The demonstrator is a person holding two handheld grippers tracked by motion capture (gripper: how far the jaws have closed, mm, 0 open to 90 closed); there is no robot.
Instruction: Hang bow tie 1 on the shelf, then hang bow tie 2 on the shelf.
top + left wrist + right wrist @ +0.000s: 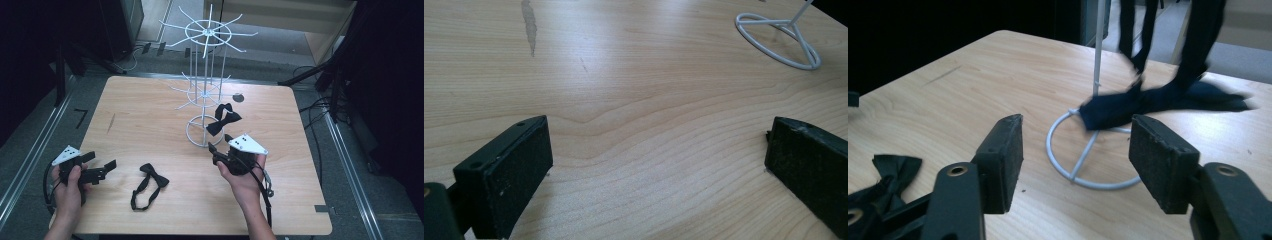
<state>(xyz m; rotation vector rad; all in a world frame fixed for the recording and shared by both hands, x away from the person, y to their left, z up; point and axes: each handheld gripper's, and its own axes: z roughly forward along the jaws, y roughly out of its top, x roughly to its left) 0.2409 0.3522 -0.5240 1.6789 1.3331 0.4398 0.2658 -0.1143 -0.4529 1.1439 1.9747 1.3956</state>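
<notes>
Near the desk's front-left edge, we are holding the wide-open, empty left gripper (pixel 102 169) nearer the bow tie (pixel 148 184), whose strap is trailing frontward.

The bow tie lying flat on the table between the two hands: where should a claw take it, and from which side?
Grip the bow tie on the table at its narrow centre knot, coming straight down from above with the jaws across the knot. The wings lie flat and limp on the table, so a side approach would probably just push them. The open left claw is closest.

Matt black cloth bow tie (pixel 223 119), white wire rack (pixel 205 75), smooth wood table (pixel 150 110).
</notes>
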